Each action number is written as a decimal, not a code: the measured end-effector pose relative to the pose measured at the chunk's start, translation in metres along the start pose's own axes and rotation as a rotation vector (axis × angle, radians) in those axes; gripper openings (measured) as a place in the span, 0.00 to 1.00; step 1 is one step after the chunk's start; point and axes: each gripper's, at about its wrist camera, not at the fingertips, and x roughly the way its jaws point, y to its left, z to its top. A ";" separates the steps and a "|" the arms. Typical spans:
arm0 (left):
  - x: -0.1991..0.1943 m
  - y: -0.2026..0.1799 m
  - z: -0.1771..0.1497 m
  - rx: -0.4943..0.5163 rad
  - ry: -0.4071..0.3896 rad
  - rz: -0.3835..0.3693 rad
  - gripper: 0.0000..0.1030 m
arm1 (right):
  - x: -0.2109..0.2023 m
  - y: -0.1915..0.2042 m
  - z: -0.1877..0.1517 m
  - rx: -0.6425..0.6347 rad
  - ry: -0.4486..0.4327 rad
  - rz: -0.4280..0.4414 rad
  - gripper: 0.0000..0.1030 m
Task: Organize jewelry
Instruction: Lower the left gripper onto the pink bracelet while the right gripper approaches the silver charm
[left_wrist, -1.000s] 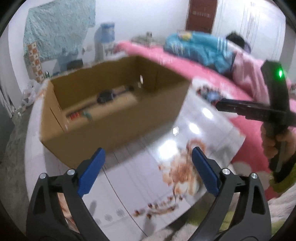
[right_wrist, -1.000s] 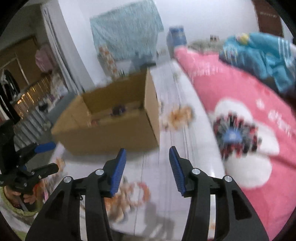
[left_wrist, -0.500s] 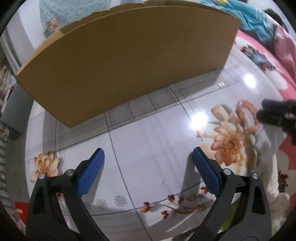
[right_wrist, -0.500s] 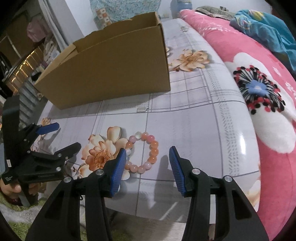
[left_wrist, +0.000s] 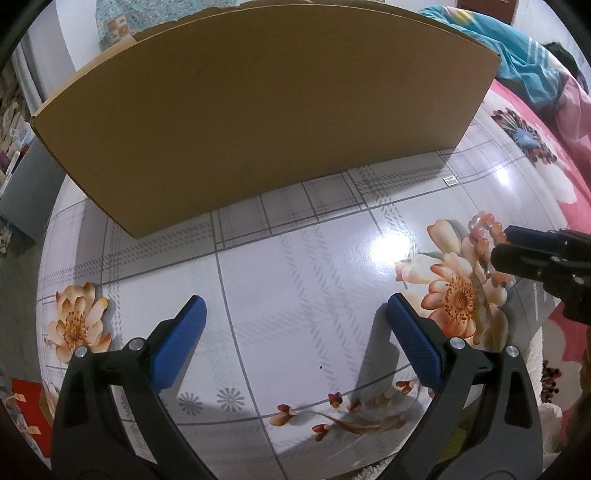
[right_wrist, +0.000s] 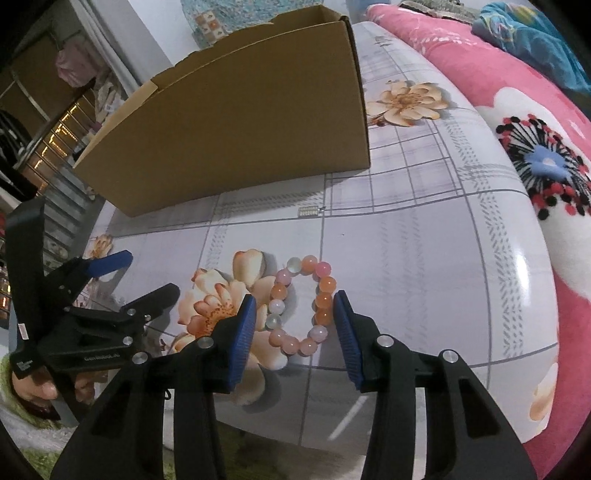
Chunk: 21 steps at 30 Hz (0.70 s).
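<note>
My right tongs (right_wrist: 295, 317) stand apart around the bead bracelet (right_wrist: 301, 306) lying on the worktop (right_wrist: 424, 258); my left tongs (left_wrist: 295, 325) gape empty near the cardboard box (left_wrist: 258, 110)

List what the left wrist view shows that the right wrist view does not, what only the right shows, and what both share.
Only the left wrist view: a peach flower print at the table's left edge and a red object below it.

Only the right wrist view: the bead bracelet's whole ring between the open right gripper jaws, and the cardboard box's open top.

Both: the box, bracelet, floral table, pink blanket, and the left gripper, open.
</note>
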 end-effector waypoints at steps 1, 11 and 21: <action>0.001 -0.001 0.000 0.000 -0.001 0.001 0.92 | 0.001 0.001 0.000 0.002 -0.001 0.004 0.41; 0.000 -0.013 -0.003 -0.003 -0.015 0.006 0.92 | 0.005 0.005 0.003 0.018 -0.004 0.033 0.41; -0.001 -0.012 -0.005 0.057 -0.019 -0.028 0.92 | 0.011 0.014 0.004 0.018 0.001 0.075 0.41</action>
